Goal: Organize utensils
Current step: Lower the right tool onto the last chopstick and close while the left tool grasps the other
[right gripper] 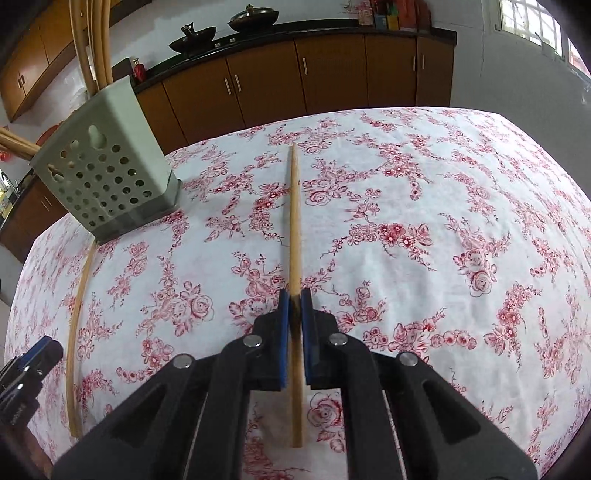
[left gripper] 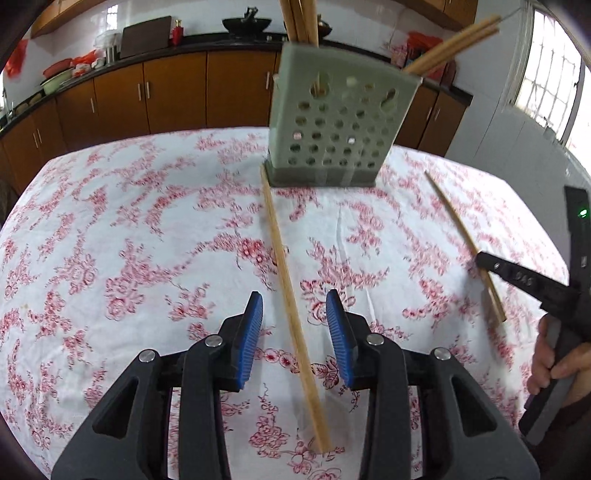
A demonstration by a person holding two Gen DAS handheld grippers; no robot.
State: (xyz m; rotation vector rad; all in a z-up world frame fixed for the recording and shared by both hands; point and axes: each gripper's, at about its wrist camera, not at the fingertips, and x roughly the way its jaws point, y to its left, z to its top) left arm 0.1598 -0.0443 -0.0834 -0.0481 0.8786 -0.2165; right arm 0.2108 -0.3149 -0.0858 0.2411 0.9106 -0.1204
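A pale green perforated utensil holder [left gripper: 332,125] stands on the floral tablecloth with several wooden chopsticks [left gripper: 301,18] sticking out of it; it also shows in the right wrist view [right gripper: 107,166]. My left gripper [left gripper: 294,306] is open, its blue pads on either side of a chopstick [left gripper: 286,280] that lies on the cloth with its far tip at the holder's base. My right gripper [right gripper: 294,295] is shut on a second chopstick [right gripper: 294,214] lying on the cloth; this chopstick also shows in the left wrist view [left gripper: 454,221].
The table [right gripper: 443,221] carries a white cloth with red flowers. Brown kitchen cabinets [left gripper: 173,96] with a dark counter run behind it, with woks [right gripper: 192,38] and bowls on top. A window [left gripper: 546,74] is at the right.
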